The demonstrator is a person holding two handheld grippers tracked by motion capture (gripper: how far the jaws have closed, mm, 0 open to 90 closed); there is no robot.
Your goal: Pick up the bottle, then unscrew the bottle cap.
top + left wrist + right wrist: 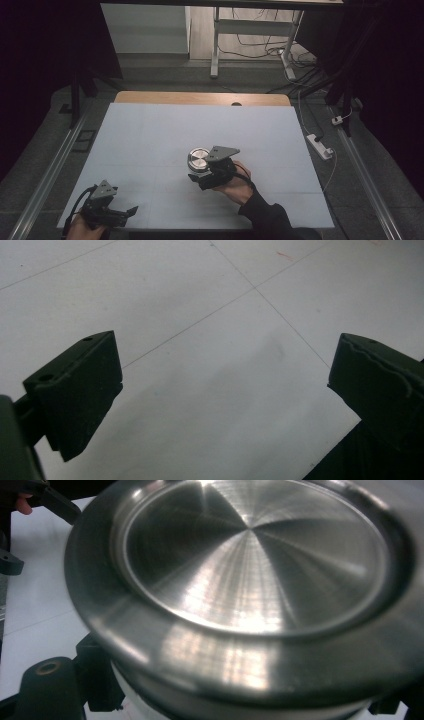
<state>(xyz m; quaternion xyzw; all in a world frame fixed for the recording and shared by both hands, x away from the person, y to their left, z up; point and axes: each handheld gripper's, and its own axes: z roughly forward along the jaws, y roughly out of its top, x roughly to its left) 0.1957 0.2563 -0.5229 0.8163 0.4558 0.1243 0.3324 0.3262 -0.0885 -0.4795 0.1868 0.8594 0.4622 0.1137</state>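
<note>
A round container with a brushed-metal lid (198, 159) stands near the middle of the pale blue mat (150, 135). My right gripper (199, 176) reaches it from the near side. In the right gripper view the metal lid (250, 575) looms very close. The black jaws flank the white body under the lid, one fingertip (97, 680) pressed against it, so the right gripper (240, 700) is shut on the container. My left gripper (127, 212) hovers at the mat's near left corner. It is open (225, 385), with only bare mat between its jaws.
A wooden table edge (200, 97) shows beyond the mat. Past it stand a white desk frame (216, 45) and loose cables on the floor. A power strip (320, 146) lies off the table's right side. The other hand's gripper (47, 500) appears far off.
</note>
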